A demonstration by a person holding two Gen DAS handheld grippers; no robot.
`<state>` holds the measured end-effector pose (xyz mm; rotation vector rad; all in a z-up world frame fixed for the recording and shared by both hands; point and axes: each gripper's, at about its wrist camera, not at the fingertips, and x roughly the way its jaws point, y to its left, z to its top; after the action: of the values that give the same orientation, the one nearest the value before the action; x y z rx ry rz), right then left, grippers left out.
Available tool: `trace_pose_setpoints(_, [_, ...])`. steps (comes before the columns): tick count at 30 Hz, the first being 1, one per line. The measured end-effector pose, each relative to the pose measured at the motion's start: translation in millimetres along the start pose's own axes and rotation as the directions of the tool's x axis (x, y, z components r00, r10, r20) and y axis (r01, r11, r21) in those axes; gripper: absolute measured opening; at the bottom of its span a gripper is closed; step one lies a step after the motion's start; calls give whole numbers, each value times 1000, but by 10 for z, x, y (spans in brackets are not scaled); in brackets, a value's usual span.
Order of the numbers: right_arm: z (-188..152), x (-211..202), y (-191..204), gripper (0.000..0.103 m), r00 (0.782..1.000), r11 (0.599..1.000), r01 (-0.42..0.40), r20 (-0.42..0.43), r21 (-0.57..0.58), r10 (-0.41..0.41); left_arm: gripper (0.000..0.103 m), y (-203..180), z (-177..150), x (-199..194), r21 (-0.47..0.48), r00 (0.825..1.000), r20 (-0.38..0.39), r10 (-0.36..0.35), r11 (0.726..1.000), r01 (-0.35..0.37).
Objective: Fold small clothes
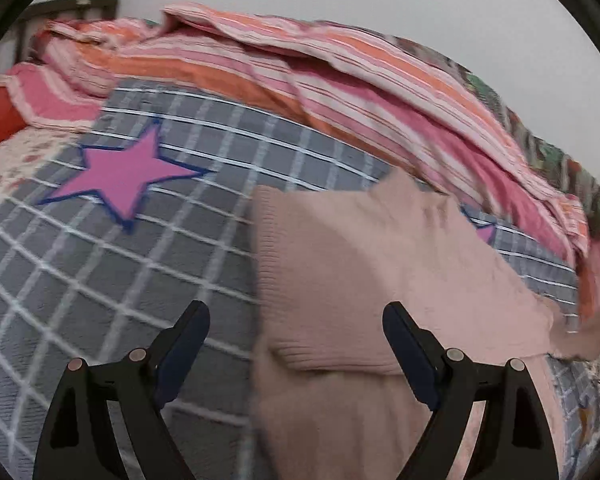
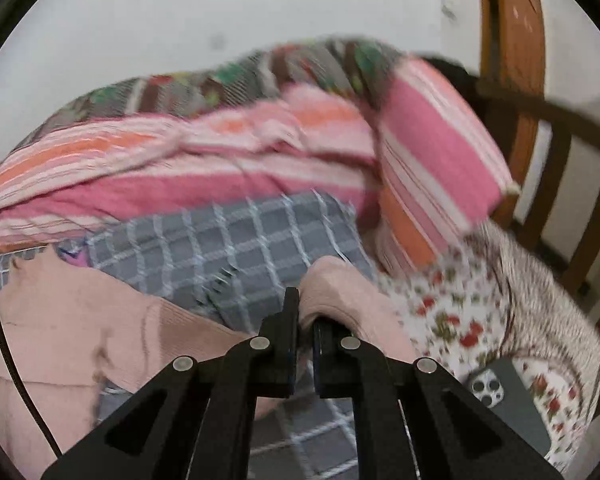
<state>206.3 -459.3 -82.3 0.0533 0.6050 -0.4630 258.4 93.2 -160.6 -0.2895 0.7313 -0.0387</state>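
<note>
While my right gripper [image 2: 305,312] pinches the pink sweater [image 1: 360,264] sleeve at twelve o'clock, my left gripper [image 1: 296,320] gapes, touching nothing.

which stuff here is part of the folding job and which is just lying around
Part of the job:
- pink knit sweater
- right gripper, shut on a bunched part of it
- left gripper, jaws open over it

Just lying about:
- grey checked cover
- striped quilt
- phone
- floral sheet
</note>
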Motion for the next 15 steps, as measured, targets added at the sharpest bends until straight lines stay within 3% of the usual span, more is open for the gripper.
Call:
trace_pose_setpoints(5, [165, -279, 779, 6, 996, 992, -68, 45, -104, 73, 88, 134, -20, -198, 43, 985, 63, 161, 986, -164])
trace_pose_setpoints(10, [211, -490, 1620, 6, 983, 968, -163, 56, -191, 177, 88, 381, -2, -382, 51, 973, 110, 202, 977, -209])
trace_pose_setpoints(15, [135, -616, 2572, 6, 956, 923, -273, 35, -271, 293, 88, 649, 16, -467, 21, 965, 122, 231, 972, -235])
